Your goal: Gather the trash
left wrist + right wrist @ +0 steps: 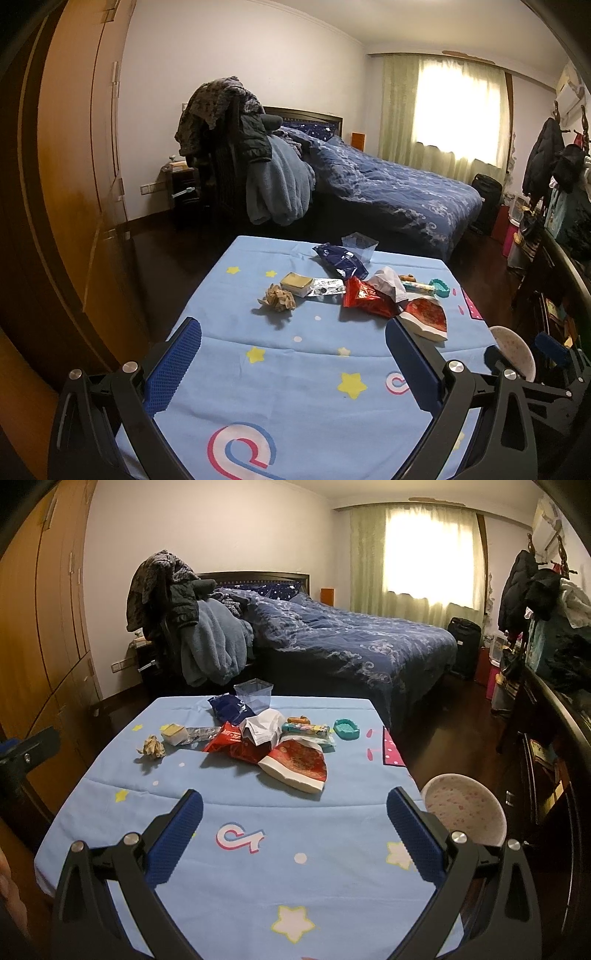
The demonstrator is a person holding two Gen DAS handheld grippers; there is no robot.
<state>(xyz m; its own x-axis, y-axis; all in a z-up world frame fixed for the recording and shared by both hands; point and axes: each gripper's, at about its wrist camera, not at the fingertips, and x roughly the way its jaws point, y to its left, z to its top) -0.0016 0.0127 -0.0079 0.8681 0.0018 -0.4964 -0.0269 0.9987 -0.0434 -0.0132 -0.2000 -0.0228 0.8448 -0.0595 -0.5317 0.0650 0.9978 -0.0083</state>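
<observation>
Trash lies in a loose pile on a light blue star-print tablecloth (pixel 295 369) (pixel 280 867): a crumpled paper ball (pixel 279 298) (pixel 152 746), a red wrapper (pixel 365 297) (pixel 236 744), a red-and-white paper pouch (pixel 424 317) (pixel 299 766), a dark blue bag (pixel 341 260) (pixel 229 709), white crumpled paper (pixel 388 282) (pixel 264 727) and a small yellow-topped box (pixel 295 284) (pixel 174 734). My left gripper (pixel 293 343) is open, hovering short of the pile. My right gripper (pixel 295 812) is open too, nearer the table's front.
A clear plastic cup (pixel 360 245) (pixel 255 694) and a teal dish (pixel 439 288) (pixel 346 729) sit at the table's far side. A white bin (pixel 513 350) (pixel 463 812) stands right of the table. Beyond are a bed (pixel 388 184), a clothes-laden chair (pixel 236 147) and a wardrobe (pixel 74 166).
</observation>
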